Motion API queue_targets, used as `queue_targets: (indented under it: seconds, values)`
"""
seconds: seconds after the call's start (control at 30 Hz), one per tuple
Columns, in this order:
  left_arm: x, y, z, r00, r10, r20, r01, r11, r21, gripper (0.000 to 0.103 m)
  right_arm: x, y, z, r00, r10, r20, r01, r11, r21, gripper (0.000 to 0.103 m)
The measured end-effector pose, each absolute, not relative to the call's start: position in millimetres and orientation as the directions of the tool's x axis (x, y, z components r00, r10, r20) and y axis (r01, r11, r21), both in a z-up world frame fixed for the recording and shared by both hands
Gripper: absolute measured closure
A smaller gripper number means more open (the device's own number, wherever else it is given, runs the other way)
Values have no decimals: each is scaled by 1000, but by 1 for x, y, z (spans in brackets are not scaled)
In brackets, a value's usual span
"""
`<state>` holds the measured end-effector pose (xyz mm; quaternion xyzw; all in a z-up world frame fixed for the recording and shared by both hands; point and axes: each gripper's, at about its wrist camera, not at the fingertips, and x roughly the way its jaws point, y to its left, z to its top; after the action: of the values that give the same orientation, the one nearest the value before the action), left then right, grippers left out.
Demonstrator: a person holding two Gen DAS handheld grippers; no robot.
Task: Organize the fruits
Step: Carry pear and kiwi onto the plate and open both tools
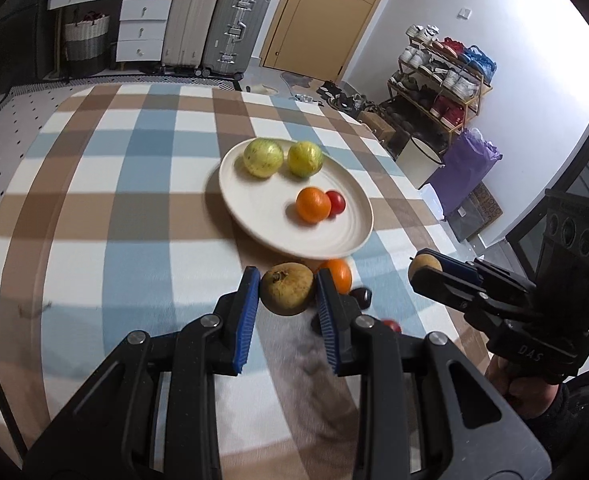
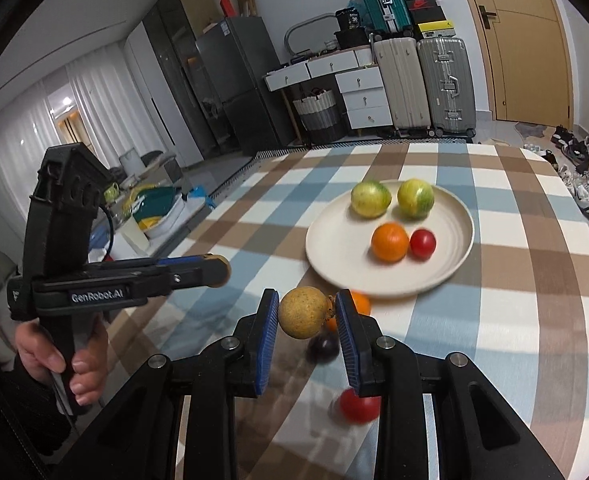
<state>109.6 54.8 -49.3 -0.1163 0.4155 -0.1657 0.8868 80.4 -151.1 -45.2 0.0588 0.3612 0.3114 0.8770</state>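
My left gripper is shut on a tan pomegranate-like fruit and holds it above the checked tablecloth, near the plate's front edge. My right gripper is shut on a round yellow-brown fruit; it also shows in the left wrist view. A white plate holds two yellow-green fruits, an orange and a red tomato. On the cloth lie another orange, a dark plum and a red tomato.
The checked tablecloth covers the table. Beyond the far edge stand suitcases, white drawers and a door. A shoe rack and a purple bag stand past the right edge.
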Motion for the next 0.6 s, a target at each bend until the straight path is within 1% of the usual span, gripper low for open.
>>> queue_targets:
  seconds: [0.27, 0.6]
  values:
    - [164, 34, -48, 573, -393, -719, 215, 919, -330, 77, 122, -155, -36, 543, 605, -582, -498, 790, 357, 73]
    - [221, 20, -47, 555, -384, -738, 230, 924, -307, 77, 169, -158, -29, 549, 595, -587, -491, 798, 350, 73]
